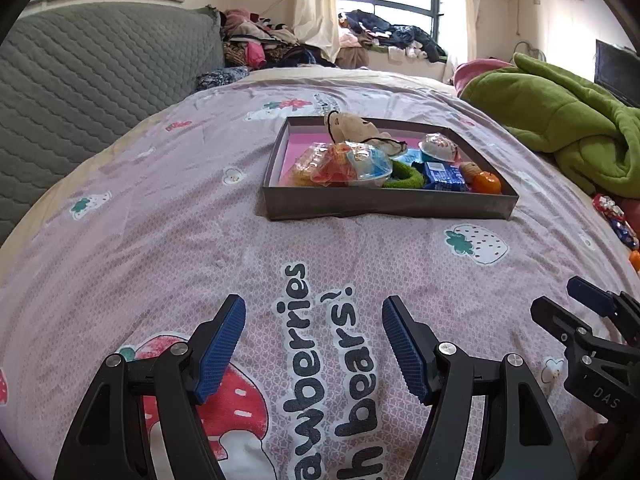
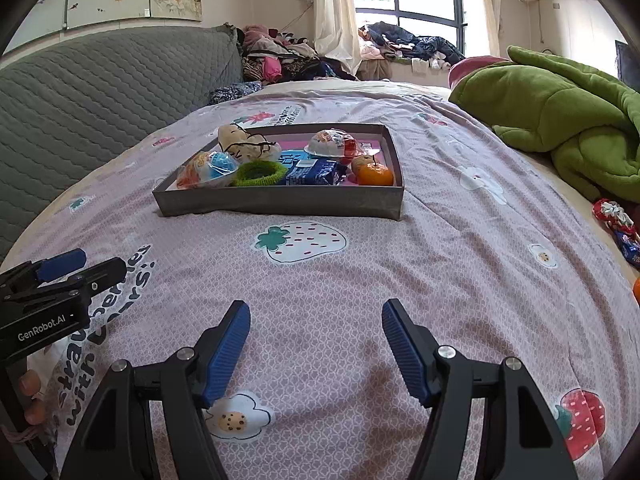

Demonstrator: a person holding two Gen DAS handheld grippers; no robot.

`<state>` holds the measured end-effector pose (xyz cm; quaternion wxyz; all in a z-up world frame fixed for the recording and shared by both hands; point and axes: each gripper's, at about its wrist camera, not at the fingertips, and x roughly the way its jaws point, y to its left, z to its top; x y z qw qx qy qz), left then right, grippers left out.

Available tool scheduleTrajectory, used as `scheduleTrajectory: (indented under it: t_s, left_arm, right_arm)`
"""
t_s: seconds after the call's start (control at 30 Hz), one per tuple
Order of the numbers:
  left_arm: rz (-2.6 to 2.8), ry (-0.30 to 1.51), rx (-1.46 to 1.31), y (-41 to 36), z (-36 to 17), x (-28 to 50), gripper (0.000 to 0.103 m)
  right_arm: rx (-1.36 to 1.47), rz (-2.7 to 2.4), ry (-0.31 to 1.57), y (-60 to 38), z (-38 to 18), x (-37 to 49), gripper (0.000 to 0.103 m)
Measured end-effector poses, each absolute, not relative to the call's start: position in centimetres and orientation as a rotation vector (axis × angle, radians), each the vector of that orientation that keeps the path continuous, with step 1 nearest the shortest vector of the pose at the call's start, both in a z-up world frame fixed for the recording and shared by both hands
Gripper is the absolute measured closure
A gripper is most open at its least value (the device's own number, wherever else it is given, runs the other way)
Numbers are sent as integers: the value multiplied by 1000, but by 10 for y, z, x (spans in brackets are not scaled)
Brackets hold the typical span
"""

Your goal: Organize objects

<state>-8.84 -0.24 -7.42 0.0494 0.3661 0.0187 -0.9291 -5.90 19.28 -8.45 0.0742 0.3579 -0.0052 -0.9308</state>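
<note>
A grey tray (image 1: 384,203) (image 2: 280,202) sits on the bed ahead of both grippers. It holds a beige plush toy (image 1: 352,126) (image 2: 244,142), wrapped snacks (image 1: 352,164) (image 2: 208,170), a green ring (image 1: 406,178) (image 2: 258,172), a blue packet (image 1: 444,176) (image 2: 316,172) and an orange (image 1: 486,183) (image 2: 375,175). My left gripper (image 1: 314,312) is open and empty, low over the bedspread. My right gripper (image 2: 316,314) is open and empty beside it. Each shows at the edge of the other's view: the right gripper (image 1: 576,312), the left gripper (image 2: 80,266).
A green blanket (image 1: 560,128) (image 2: 560,112) is heaped at the right. Wrapped sweets (image 1: 614,220) (image 2: 616,224) and an orange thing (image 2: 636,288) lie at the bed's right edge. A grey quilted headboard (image 1: 80,92) stands at the left. Clothes pile up behind.
</note>
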Motion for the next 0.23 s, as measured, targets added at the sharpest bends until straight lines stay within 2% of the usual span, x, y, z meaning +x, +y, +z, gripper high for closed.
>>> scheduleTrajectory:
  t_s: [0.23]
  left_arm:
    - [-2822, 72, 1134, -4, -76, -91, 31]
  right_arm:
    - [1078, -2794, -14, 193, -84, -59, 35]
